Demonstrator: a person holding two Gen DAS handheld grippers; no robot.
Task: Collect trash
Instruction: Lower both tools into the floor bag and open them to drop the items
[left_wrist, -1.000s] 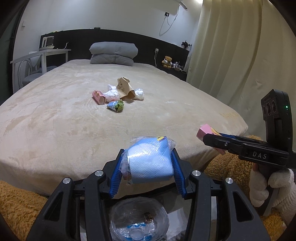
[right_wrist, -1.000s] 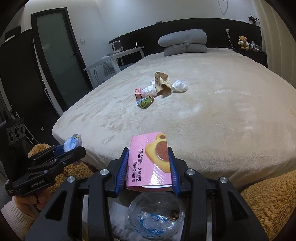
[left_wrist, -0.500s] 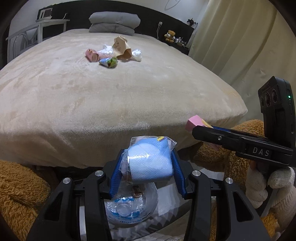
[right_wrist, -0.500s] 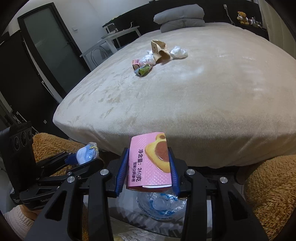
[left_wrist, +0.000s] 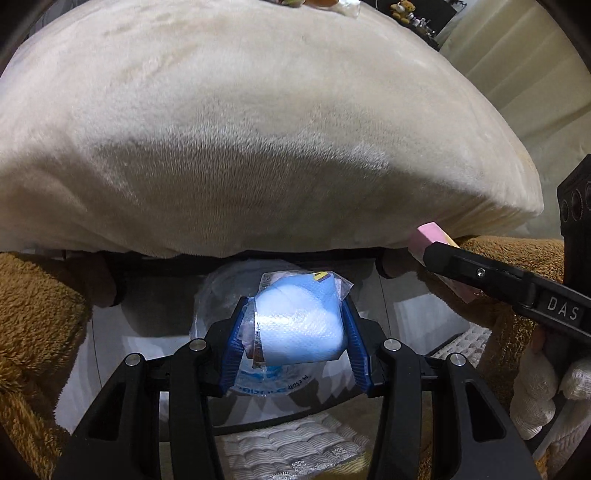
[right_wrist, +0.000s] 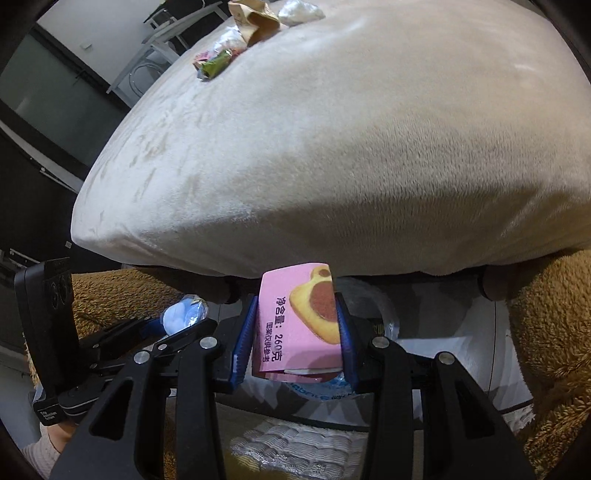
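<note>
My left gripper (left_wrist: 293, 328) is shut on a blue and white plastic-wrapped tissue pack (left_wrist: 299, 325); it also shows in the right wrist view (right_wrist: 183, 315). My right gripper (right_wrist: 295, 325) is shut on a pink snack box (right_wrist: 299, 321), whose end shows in the left wrist view (left_wrist: 428, 236). Both hang over a white bin (left_wrist: 122, 325) lined with a bag that holds a crushed clear plastic bottle (left_wrist: 218, 291). More trash lies far up the bed: a green wrapper (right_wrist: 214, 66), a brown paper bag (right_wrist: 255, 18) and a white wad (right_wrist: 301, 13).
The beige bed (left_wrist: 258, 129) fills the upper part of both views, its edge just above the bin. A brown fuzzy blanket (left_wrist: 33, 317) lies on both sides of the bin. A black wardrobe (right_wrist: 40, 147) and a white desk stand to the left.
Both grippers have tilted down and dropped from bed level to below the bed's edge, over the bin. Each still holds its item.
</note>
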